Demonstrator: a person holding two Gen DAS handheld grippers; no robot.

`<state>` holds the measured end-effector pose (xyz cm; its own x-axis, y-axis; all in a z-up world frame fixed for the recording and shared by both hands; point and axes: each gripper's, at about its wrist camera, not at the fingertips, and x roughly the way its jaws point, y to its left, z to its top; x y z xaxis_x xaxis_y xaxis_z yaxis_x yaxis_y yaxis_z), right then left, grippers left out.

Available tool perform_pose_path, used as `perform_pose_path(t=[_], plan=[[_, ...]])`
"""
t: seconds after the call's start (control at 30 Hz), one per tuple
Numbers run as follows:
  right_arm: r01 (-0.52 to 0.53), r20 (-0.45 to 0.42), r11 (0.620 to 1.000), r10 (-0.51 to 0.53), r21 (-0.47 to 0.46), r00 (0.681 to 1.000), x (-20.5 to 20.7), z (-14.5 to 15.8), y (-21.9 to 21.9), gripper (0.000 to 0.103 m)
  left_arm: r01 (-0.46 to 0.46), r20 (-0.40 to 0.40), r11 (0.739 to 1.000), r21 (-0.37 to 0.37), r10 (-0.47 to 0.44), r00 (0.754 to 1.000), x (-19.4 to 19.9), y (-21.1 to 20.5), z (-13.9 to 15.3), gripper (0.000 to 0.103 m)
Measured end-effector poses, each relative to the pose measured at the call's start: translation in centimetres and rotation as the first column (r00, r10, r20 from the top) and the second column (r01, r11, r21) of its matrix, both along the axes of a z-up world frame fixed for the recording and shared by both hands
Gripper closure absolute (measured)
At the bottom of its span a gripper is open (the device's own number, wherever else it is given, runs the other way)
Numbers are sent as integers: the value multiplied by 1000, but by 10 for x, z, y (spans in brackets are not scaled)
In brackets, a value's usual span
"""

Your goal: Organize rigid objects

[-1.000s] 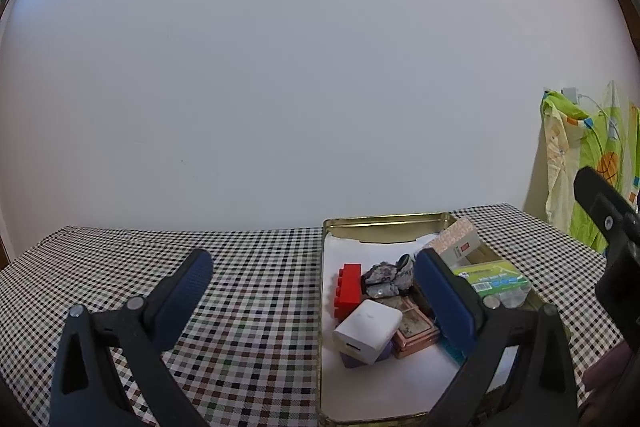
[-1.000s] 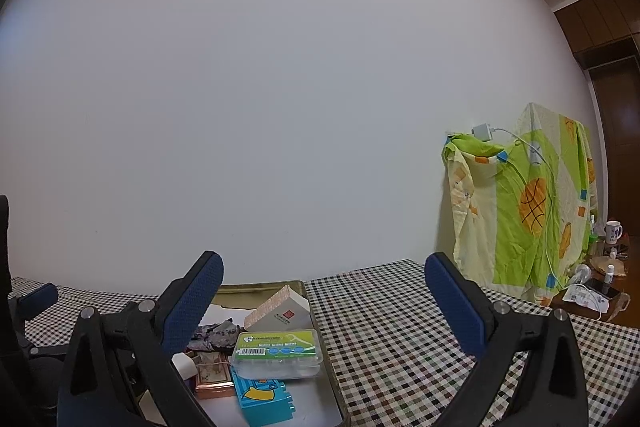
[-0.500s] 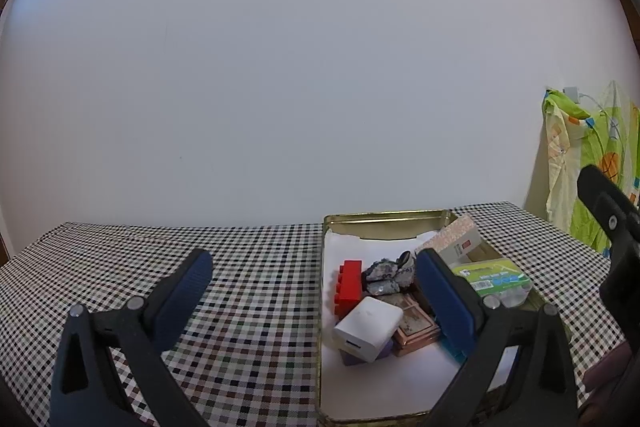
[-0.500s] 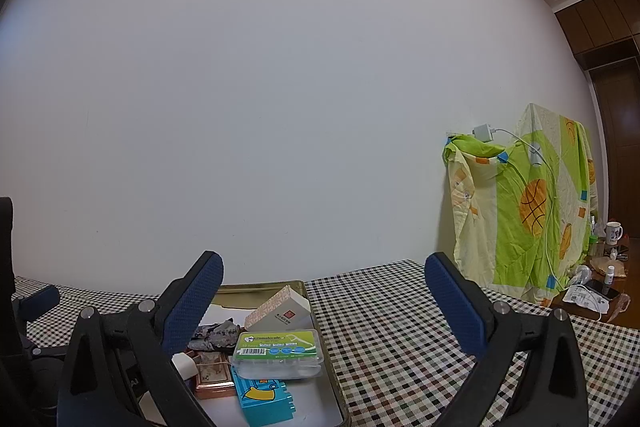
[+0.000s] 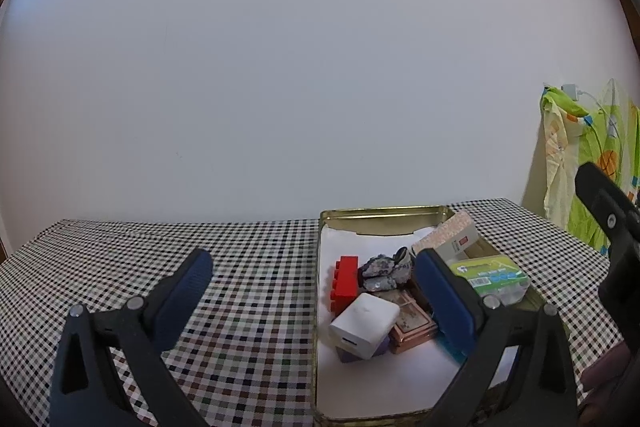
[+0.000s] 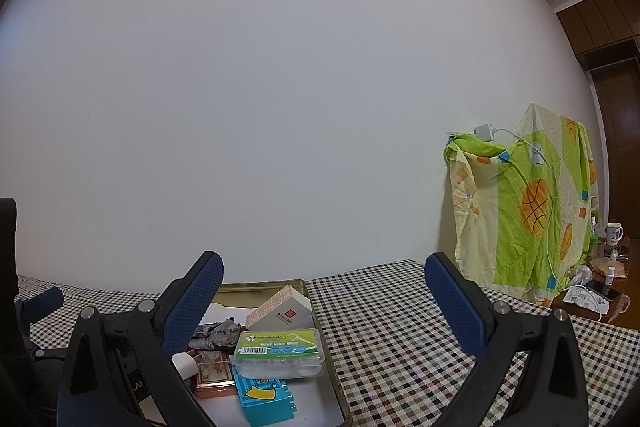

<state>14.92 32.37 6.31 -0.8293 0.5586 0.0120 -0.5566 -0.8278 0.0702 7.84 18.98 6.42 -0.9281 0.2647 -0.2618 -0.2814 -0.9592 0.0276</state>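
Observation:
A gold metal tin (image 5: 384, 215) lined with white paper lies on the checked tablecloth (image 5: 248, 267). Inside it are a red brick (image 5: 345, 283), a grey rock (image 5: 380, 273), a white cube charger (image 5: 364, 325), a copper case (image 5: 412, 327), a patterned box (image 5: 450, 239) and a green floss-pick box (image 5: 490, 277). My left gripper (image 5: 312, 283) hovers open above the tin's left edge, nothing between its fingers. In the right wrist view the tin (image 6: 260, 287) holds the floss-pick box (image 6: 278, 351), a blue toy block (image 6: 264, 401) and the patterned box (image 6: 280, 311). My right gripper (image 6: 324, 291) is open and empty over the tin's right rim.
A white wall stands behind the table. A green and yellow cloth (image 6: 524, 211) hangs to the right, with a charger and cable on it. A low side table with a mug (image 6: 613, 234) and small items lies far right. The right gripper's black body (image 5: 612, 227) shows at the left view's edge.
Both grippers have stayed open and nearly still; the left wrist view has shifted very slightly. Nothing in the tin has moved.

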Motion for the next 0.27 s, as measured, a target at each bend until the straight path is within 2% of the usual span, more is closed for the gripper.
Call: perform_pose_path(t=[0.27], plan=[[-1, 5, 1000, 1, -1, 1000, 2, 1, 0, 1, 2, -1, 1000, -2, -2, 1000, 0, -2, 0, 1]])
